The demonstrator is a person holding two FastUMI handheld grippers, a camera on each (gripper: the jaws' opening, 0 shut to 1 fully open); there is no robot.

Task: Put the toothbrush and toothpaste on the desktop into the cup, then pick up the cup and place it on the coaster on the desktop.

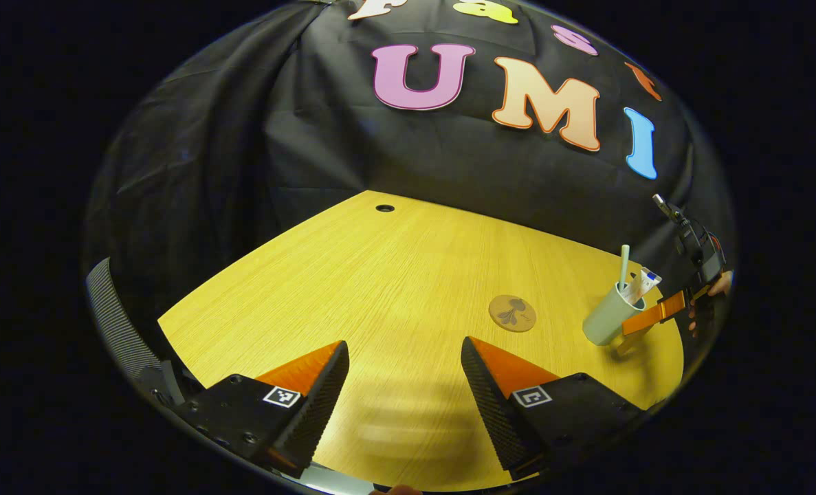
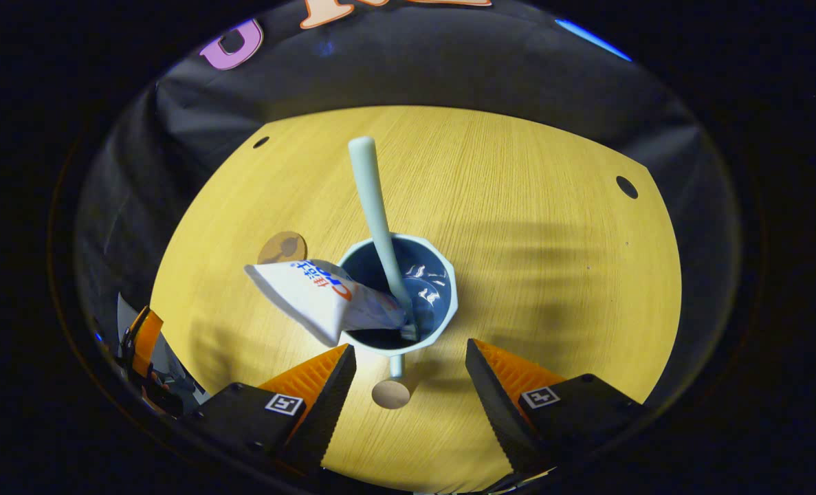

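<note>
A pale green cup (image 1: 605,317) stands near the table's right edge, holding a light toothbrush (image 1: 624,265) and a white toothpaste tube (image 1: 647,282). A round brown coaster (image 1: 512,313) lies just left of it. In the right gripper view I look down into the cup (image 2: 452,289): the toothbrush (image 2: 377,206) leans upright and the tube (image 2: 311,292) hangs over the left rim. My right gripper (image 2: 411,357) is open, with the cup's handle (image 2: 396,364) between its fingers and nothing pressed. My left gripper (image 1: 404,364) is open over bare table, well left of the cup.
The wooden table (image 1: 394,275) has cable holes at the back (image 1: 384,207) (image 2: 626,187). The coaster (image 2: 282,247) sits left of the cup. A hand (image 1: 720,283) holds the right gripper (image 1: 655,315) beside the cup. Black cloth walls the booth.
</note>
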